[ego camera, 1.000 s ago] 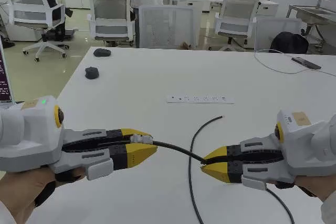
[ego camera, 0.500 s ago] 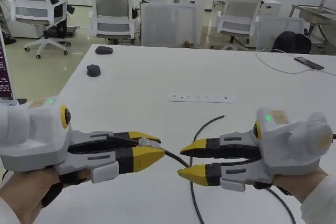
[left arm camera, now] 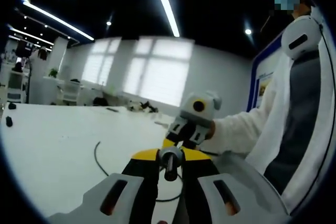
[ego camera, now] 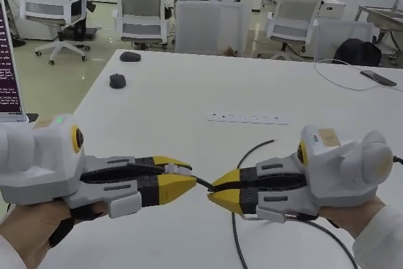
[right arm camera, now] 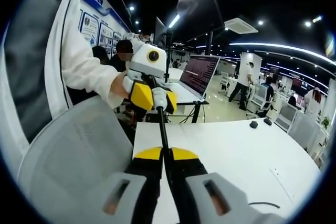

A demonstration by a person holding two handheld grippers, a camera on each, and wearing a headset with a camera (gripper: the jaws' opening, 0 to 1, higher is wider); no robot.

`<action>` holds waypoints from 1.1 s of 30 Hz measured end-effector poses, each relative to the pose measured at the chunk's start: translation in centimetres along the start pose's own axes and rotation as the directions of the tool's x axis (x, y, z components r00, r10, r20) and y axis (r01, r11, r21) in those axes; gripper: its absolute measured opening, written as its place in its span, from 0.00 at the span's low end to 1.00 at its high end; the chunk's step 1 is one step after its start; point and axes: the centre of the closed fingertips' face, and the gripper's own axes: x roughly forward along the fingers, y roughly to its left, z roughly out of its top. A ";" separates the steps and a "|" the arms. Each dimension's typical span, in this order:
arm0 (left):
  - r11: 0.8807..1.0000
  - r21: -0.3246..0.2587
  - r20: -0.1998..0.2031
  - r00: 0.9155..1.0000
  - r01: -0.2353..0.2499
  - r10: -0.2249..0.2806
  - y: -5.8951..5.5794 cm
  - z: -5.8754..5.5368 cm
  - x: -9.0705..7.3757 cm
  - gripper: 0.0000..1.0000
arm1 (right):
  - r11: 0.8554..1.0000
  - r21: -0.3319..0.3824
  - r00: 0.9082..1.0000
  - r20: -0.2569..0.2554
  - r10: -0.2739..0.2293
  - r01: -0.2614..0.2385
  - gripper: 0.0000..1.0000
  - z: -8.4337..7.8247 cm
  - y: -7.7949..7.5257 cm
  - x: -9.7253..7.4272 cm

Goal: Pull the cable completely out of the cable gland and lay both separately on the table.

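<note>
My left gripper (ego camera: 189, 175) is shut on the white cable gland (ego camera: 177, 169), held above the white table (ego camera: 189, 99) near its front edge. A black cable (ego camera: 203, 184) leaves the gland toward the right. My right gripper (ego camera: 212, 191) is shut on that cable, its yellow tips almost touching the left gripper's. Behind it the cable loops across the table (ego camera: 250, 150) and runs back toward me. In the left gripper view the gland (left arm camera: 170, 158) sits between the jaws of the left gripper (left arm camera: 170, 154). In the right gripper view the cable (right arm camera: 161, 124) runs from the right gripper (right arm camera: 164, 153) up to the gland (right arm camera: 159, 98).
A white power strip (ego camera: 249, 118) lies mid-table. Two dark mice (ego camera: 117, 80) (ego camera: 130, 57) sit at the far left. A phone (ego camera: 378, 77) and a thin white cord (ego camera: 334, 81) lie far right. A screen (ego camera: 7, 67) stands at the left edge; office chairs line the far side.
The right gripper let go of the cable, opened, slid left along it toward the gland and has shut on it again close to the left gripper's tips. The left gripper held still.
</note>
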 end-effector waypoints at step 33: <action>0.975 0.000 0.055 0.973 -0.223 0.223 6.3 -1.6 -4.3 0.17 | 0.999 0.038 0.918 -0.397 0.012 0.004 0.03 -17.3 -6.5 3.4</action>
